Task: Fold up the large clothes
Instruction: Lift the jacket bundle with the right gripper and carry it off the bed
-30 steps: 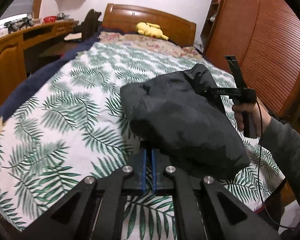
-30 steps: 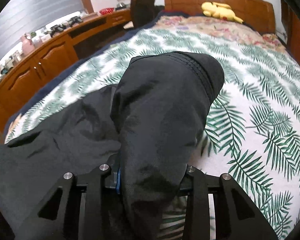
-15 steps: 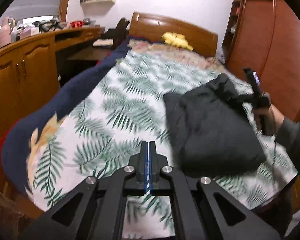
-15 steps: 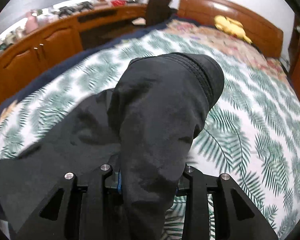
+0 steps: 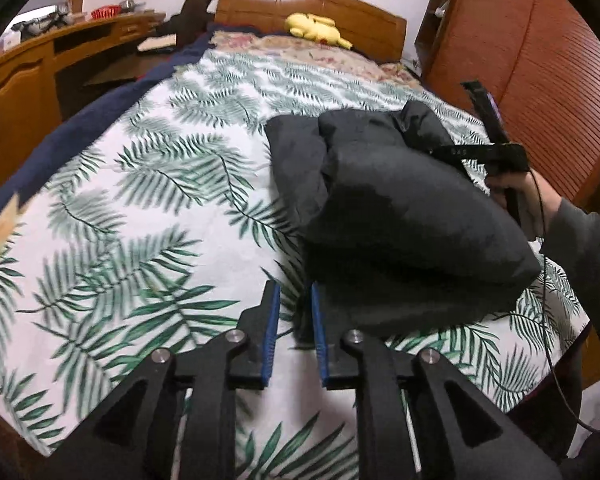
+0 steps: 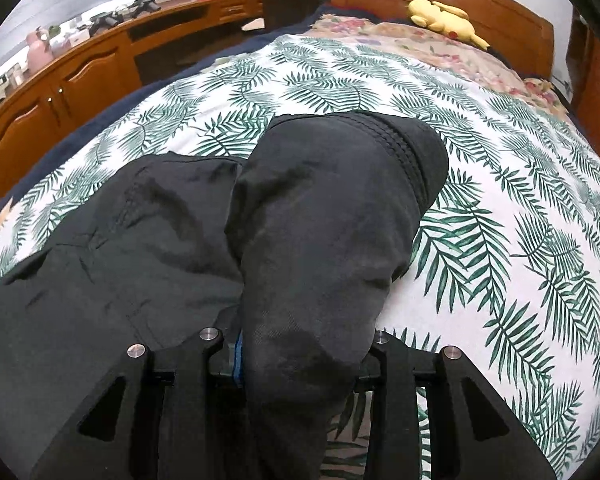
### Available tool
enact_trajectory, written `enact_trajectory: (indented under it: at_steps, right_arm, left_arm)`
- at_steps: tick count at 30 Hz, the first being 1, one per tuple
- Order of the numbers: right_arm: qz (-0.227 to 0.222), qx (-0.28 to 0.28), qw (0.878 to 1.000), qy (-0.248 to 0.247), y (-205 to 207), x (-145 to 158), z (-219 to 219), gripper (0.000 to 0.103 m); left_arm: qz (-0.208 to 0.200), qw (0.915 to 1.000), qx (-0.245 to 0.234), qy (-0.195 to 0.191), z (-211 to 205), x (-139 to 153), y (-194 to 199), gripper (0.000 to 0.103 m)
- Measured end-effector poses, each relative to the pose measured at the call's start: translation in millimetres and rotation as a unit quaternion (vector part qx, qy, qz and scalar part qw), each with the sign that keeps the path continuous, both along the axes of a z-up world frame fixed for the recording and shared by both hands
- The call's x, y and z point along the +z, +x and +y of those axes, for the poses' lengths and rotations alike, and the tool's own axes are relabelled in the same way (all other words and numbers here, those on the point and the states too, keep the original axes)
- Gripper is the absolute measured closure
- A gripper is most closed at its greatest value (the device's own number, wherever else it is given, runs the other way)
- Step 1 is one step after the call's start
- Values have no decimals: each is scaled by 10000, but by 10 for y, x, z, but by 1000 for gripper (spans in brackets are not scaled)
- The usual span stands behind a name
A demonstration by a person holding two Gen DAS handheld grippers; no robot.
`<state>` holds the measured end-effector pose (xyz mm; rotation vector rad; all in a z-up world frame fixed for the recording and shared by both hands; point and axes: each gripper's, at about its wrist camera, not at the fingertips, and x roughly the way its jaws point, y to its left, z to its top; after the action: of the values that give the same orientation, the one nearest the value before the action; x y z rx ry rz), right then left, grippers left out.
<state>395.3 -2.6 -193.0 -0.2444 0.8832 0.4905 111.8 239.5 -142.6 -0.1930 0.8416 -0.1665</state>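
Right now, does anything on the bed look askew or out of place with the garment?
The dark garment is a lumpy bundle near the bed's right edge, not a flat fold. The right gripper clamps a bunched sleeve-like end. The left gripper, jaws just opened, has nothing between them, beside the garment's near corner. Nothing spilled or damaged on the leaf-print bedspread.

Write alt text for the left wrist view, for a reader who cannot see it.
The left tongs, blue-padded jaws slightly apart and empty, point down at the near edge of a bunched dark jacket on a palm-leaf bedspread. At right, a hand holds the right tongs against the jacket.
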Motion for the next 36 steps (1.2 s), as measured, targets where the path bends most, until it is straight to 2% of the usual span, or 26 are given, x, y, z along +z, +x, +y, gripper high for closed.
enact_trajectory:
  at_steps: [11, 16, 18, 22, 23, 27, 33, 36]
  right_arm:
    - [43, 88, 9999, 36, 19, -85, -44, 67]
    - [-4, 77, 9999, 82, 2, -55, -42, 68]
    - [-167, 91, 9998, 70, -46, 5, -19, 68]
    - [-445, 58, 9987, 233, -140, 177, 49, 69]
    - [-504, 89, 9982, 306, -173, 250, 108, 70]
    - [-649, 335, 9967, 358, -272, 437, 467, 70]
    - [-704, 976, 9914, 514, -465, 617, 1406, 71]
    - [-665, 1351, 9865, 646, -584, 636, 2055, 71]
  left_arm:
    - [352, 9983, -169, -429, -58, -167, 86, 82]
    - [370, 9986, -10, -382, -91, -192, 86, 82]
    - [245, 9995, -158, -144, -160, -161, 68, 97]
    - [-155, 9996, -102, -221, -106, 22, -50, 100]
    - [-219, 9993, -84, -286, -78, 67, -75, 100]
    - [-517, 9986, 79, -59, 70, 244, -219, 100]
    - [-804, 9937, 783, 62, 833, 460, -624, 101]
    - [-782, 9890, 1202, 370, 1291, 538, -861, 101]
